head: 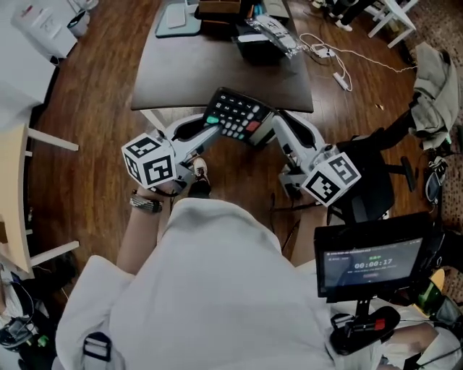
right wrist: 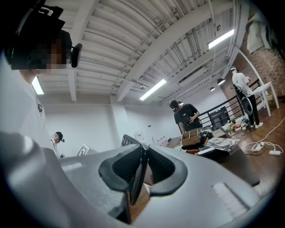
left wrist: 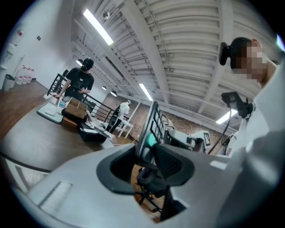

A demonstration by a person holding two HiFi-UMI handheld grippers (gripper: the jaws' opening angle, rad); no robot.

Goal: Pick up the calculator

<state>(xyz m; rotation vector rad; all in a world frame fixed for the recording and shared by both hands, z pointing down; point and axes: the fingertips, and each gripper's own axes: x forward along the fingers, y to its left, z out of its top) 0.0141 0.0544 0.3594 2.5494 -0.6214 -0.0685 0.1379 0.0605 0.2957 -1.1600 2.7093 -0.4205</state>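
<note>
Now your calculator (head: 237, 115), black with pale keys, one green key and a red patch, hangs in the air at the near edge of the dark tabletop (head: 217, 72). Your left tongs (head: 211, 128) clamp one end and your right tongs (head: 266, 130) the other. A brown box (head: 219, 9) sits at the tabletop's far side.

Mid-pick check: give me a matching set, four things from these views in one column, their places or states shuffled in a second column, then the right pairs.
1. black calculator with pale keys
2. dark brown table
3. white cable with power strip
4. small black timer screen

A. lying on the wooden floor, upper right in the head view
B. clamped in the air between left gripper and right gripper
C. lower right in the head view, digits lit
D. beyond both grippers, at the top of the head view

Pairs: 1-B, 2-D, 3-A, 4-C
</note>
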